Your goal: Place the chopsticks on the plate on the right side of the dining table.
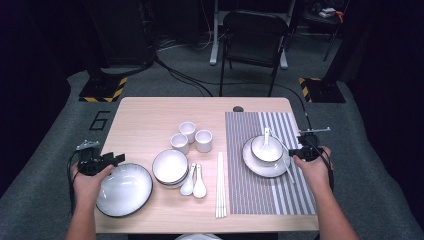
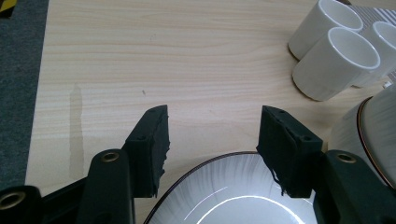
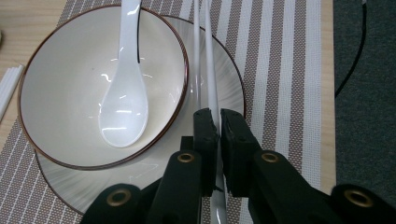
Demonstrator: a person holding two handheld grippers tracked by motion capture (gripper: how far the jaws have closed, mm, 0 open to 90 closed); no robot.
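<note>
- Two slim glossy white chopsticks (image 3: pixel 208 70) pinched in right tongs (image 3: pixel 218 122), lying across the round striped plate (image 3: pixel 231 91) rim.
- Left tongs (image 2: pixel 212 135) spread above wide dark-rimmed glazed plate (image 2: pixel 233 196).

High view above the table (image 1: pixel 150 110); tongs views close, sharing its dishes.

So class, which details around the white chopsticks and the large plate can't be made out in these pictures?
- Right gripper view: the closed black right gripper hides the white chopsticks' near ends.
- Left gripper view: the bottom edge cuts off the large dark-rimmed white plate.
- High view: the small dark object is too small.
</note>
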